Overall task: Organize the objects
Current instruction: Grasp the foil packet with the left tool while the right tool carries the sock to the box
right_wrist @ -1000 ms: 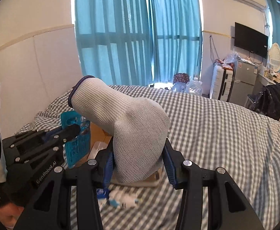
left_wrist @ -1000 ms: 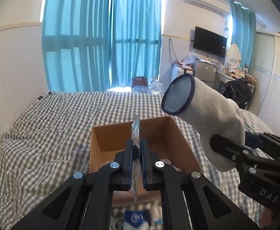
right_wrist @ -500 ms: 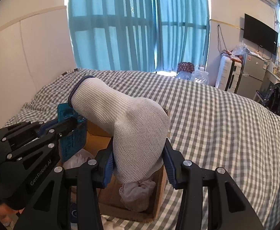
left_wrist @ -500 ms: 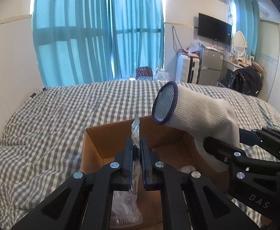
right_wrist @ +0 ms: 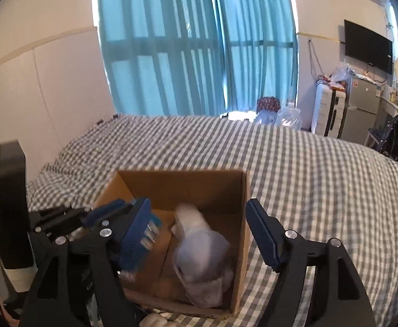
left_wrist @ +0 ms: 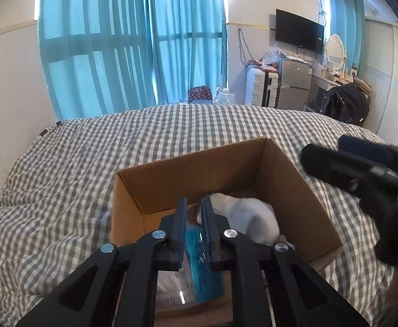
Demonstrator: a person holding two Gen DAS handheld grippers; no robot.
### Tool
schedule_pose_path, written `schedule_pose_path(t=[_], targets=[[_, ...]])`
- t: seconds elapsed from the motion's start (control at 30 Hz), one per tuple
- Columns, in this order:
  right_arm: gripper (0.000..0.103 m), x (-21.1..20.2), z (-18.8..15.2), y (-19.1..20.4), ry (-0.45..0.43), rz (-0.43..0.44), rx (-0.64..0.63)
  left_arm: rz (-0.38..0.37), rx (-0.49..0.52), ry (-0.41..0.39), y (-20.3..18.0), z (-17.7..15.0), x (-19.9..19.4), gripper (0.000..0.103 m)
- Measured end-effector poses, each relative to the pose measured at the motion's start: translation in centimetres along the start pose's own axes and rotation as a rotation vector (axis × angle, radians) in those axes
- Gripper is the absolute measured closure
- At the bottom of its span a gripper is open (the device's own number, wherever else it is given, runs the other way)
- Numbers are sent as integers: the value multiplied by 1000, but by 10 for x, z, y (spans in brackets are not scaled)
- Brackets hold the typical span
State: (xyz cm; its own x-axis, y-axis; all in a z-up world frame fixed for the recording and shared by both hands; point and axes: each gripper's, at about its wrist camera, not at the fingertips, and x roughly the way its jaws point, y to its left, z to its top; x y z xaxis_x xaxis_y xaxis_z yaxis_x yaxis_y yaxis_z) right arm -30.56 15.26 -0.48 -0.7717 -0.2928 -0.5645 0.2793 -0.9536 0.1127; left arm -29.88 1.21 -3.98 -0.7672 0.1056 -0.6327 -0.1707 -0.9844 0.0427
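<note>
Now both grippers' jaws stand apart — white sock (right_wrist: 201,248) and blue packet (left_wrist: 203,261) inside cardboard box (left_wrist: 288,179).

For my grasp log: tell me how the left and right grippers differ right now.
The left gripper has its jaws narrow, with a blue packet between them; the right gripper has jaws spread wide and empty. The white sock lies below the right one. Both hang over the cardboard box.

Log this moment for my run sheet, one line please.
right gripper: open | white sock: in cardboard box | left gripper: open, blue packet between fingers
</note>
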Motion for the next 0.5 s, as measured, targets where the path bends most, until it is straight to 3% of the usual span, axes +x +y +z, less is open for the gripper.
schedule_pose_path(t=[0.1,0.13,0.3,0.5], targets=[[30,-19,8,0,-10,-27,-14,16,-18,-10,1,3,-19,57],[30,-27,9,1,-13,-39,-21,24,-28,-19,2,4,-27,43],[24,-78,12,13,-39,-67,-45,33,-51,-78,4,6,-83,35],[18,-145,0,34,-69,-101,-100,63,-39,-147,7,-6,-151,7]])
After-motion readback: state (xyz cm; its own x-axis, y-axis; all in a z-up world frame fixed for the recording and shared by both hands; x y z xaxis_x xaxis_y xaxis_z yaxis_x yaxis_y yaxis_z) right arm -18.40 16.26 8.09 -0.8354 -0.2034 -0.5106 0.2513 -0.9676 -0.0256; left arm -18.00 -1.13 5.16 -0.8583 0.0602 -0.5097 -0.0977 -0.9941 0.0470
